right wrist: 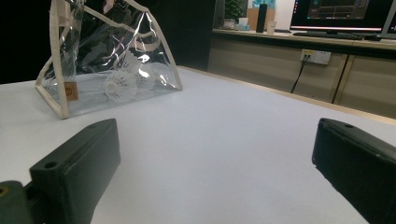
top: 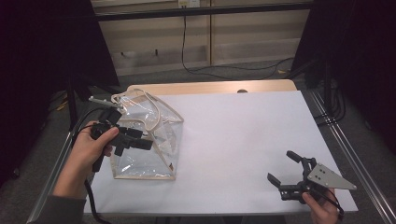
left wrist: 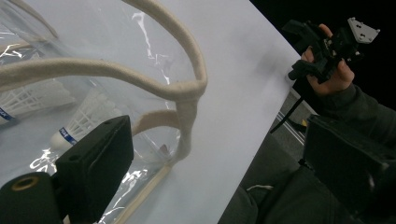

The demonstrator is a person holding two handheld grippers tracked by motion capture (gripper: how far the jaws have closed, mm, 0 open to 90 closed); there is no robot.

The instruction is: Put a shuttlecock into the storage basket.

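Our left gripper (top: pixel 135 140) has its jaws spread wide with nothing clamped between them. In the left gripper view one black jaw lies against the clear wall of the bag (left wrist: pixel 93 56), and the other jaw hangs off to the side of the bag, over the white sheet (left wrist: pixel 233 116) and the edge of the table. Our left hand (top: pixel 91 147) grips the handle just beside the bag's outer side.

The bag (top: pixel 144 135) is a see-through pouch with cream trim, standing on the white sheet (top: pixel 243 140) with its cream handle loop (left wrist: pixel 187 88) arching up over its opening. Inside it, we see white shuttlecocks (left wrist: pixel 77 123) lying on the bag's floor; in the right gripper view the shuttlecocks (right wrist: pixel 121 84) show through the bag's (right wrist: pixel 102 60) clear wall.

Our right gripper (top: pixel 286 169) is well apart from the bag, at the opposite near corner of the sheet. Its jaws too are wide open and empty, hovering above bare white sheet (right wrist: pixel 224 140), and they point towards the bag. Our right hand (top: pixel 322 207) holds it from below, with the grey plate (top: pixel 329 177) on top.
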